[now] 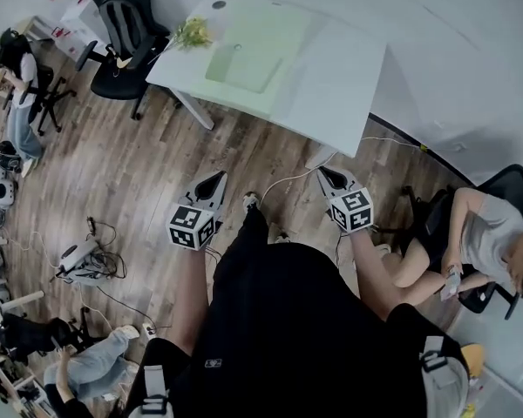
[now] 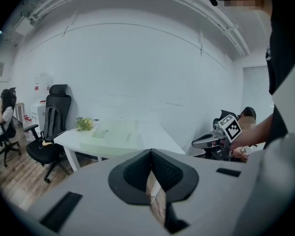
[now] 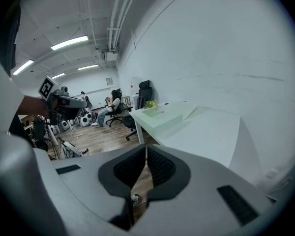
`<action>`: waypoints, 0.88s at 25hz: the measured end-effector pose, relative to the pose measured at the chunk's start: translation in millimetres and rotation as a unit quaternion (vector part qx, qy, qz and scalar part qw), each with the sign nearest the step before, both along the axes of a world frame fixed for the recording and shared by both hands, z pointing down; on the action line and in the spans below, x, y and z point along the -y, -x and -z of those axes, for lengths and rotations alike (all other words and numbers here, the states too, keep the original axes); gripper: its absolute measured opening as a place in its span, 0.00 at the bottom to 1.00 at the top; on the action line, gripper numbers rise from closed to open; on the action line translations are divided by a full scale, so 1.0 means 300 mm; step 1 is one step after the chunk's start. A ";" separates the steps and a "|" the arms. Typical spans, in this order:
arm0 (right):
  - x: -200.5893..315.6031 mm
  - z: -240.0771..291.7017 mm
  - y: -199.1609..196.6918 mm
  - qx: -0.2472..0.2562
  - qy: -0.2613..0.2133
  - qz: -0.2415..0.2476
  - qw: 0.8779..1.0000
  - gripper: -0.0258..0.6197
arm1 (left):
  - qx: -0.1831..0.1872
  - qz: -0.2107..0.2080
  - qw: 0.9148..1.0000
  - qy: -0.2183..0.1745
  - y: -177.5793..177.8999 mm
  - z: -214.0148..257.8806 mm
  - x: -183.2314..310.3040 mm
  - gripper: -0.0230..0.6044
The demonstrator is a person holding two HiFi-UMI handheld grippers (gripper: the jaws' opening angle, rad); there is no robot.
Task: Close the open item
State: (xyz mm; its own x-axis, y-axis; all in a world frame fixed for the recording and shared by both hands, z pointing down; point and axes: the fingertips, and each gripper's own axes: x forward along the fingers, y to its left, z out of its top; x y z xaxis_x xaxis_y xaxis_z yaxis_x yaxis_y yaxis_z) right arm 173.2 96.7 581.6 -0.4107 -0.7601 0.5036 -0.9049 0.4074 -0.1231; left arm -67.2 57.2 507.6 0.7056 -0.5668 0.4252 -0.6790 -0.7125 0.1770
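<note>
A white table stands ahead on the wooden floor. On it lies a pale green flat item, also in the left gripper view and the right gripper view; I cannot tell whether it is open. My left gripper is held in the air short of the table, shut and empty. My right gripper is level with it, also shut with nothing between its jaws. Each gripper shows in the other's view, the right gripper and the left gripper.
A small plant sits at the table's left end beside a black office chair. A person sits on a chair at the right, another at the far left. Cables and devices lie on the floor to the left.
</note>
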 end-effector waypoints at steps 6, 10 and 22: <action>0.208 0.035 -0.046 -0.021 -0.002 -0.025 0.999 0.05 | -0.016 -0.028 0.999 0.001 -0.036 0.003 0.237 0.05; 0.319 0.045 -0.041 -0.027 -0.005 -0.040 0.999 0.05 | -0.020 -0.040 0.999 0.015 -0.026 -0.035 0.363 0.05; 0.547 0.014 -0.030 -0.056 0.009 -0.083 0.995 0.05 | -0.027 -0.104 0.994 0.016 -0.034 -0.065 0.682 0.05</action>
State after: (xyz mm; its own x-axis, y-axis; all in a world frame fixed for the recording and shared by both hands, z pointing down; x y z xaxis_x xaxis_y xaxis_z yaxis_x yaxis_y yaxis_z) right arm 182.1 -67.4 577.3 -0.2209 -0.8029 0.5536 -0.9681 0.2493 -0.0248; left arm -57.0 -147.5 527.2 0.8281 -0.3930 0.3997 -0.5068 -0.8295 0.2345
